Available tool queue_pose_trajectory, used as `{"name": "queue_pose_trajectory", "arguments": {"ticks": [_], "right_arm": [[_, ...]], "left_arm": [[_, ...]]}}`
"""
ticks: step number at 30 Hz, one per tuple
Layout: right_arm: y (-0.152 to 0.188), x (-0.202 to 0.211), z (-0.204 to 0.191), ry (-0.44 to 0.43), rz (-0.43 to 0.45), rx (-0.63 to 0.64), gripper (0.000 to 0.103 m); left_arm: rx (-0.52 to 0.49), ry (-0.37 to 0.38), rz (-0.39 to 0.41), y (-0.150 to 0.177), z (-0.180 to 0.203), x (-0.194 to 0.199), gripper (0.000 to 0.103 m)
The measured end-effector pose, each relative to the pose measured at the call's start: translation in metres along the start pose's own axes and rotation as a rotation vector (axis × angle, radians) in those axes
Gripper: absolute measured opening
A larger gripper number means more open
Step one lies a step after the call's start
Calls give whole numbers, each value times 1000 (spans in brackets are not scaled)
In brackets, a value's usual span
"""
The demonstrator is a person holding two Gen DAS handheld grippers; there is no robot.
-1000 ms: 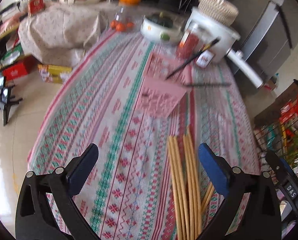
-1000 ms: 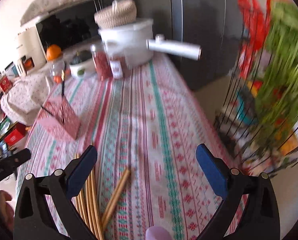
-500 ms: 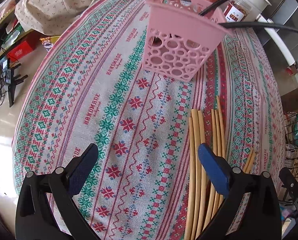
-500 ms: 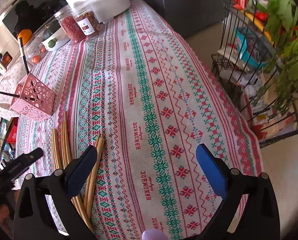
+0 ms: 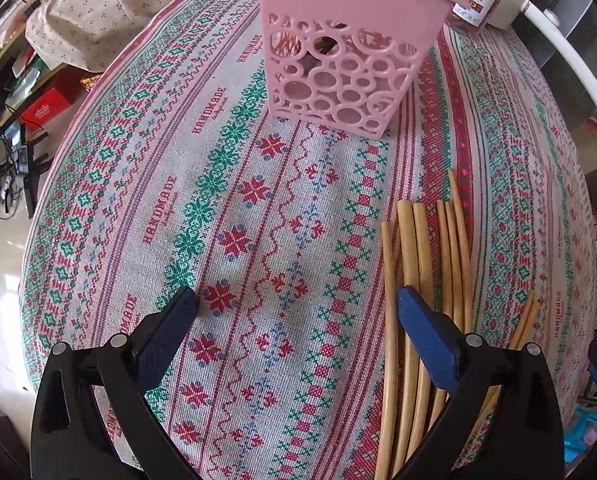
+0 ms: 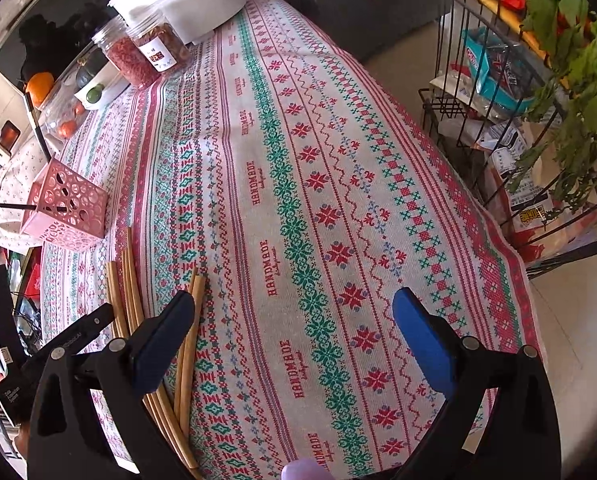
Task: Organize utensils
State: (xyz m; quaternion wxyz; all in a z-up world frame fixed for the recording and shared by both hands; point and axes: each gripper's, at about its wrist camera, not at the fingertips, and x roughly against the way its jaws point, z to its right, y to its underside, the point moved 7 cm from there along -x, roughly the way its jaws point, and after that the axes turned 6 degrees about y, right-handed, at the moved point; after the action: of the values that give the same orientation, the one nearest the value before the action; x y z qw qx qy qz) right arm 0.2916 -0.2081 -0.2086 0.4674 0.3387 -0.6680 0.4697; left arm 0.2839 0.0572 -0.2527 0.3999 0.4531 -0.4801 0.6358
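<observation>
I have the left tongs [image 5: 296, 306] spread wide and empty, low over the counter [image 5: 234, 200] near its front edge, their right finger just over the wooden chopsticks [image 5: 412, 280], probably lining up a pick. The right tongs [image 6: 292, 306] are equally wide and empty over bare cloth, with the same chopsticks at their left finger. The sticks lie side by side, ends pointing toward the pink basket [image 5: 348, 56] farther along the counter, which already holds dark utensils [image 6: 12, 207], likely their destination.
</observation>
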Motion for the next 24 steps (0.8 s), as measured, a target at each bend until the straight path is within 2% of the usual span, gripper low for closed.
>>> {"name": "queue_pose_trajectory", "arguments": {"ticks": [5, 7, 9, 11, 13, 16, 21, 23, 24], "right_arm": [[0, -1, 0, 17, 4, -6, 96], [0, -1, -1, 16, 3, -13, 96], [1, -3, -5, 13, -5, -13, 96], [2, -5, -11, 11, -18, 3, 96], [5, -7, -18, 10, -27, 23, 96], [8, -9, -24, 13, -28, 43, 96], [12, -14, -25, 9, -49, 38, 96], [12, -15, -24, -3, -60, 13, 96], [12, -16, -24, -12, -65, -5, 96]], "left_arm": [[-58, -11, 18, 1, 11, -5, 96], [-72, -12, 14, 5, 4, -2, 96], [-68, -1, 9, 7, -6, 0, 90], [-72, 5, 11, 7, -14, 6, 77], [-48, 14, 7, 7, -23, 9, 71], [-1, 37, 9, 4, -28, 10, 70], [8, -29, 71, 15, -19, 12, 69], [-20, -30, 108, 22, -7, 17, 46], [-35, -25, 117, 24, -3, 19, 40]]}}
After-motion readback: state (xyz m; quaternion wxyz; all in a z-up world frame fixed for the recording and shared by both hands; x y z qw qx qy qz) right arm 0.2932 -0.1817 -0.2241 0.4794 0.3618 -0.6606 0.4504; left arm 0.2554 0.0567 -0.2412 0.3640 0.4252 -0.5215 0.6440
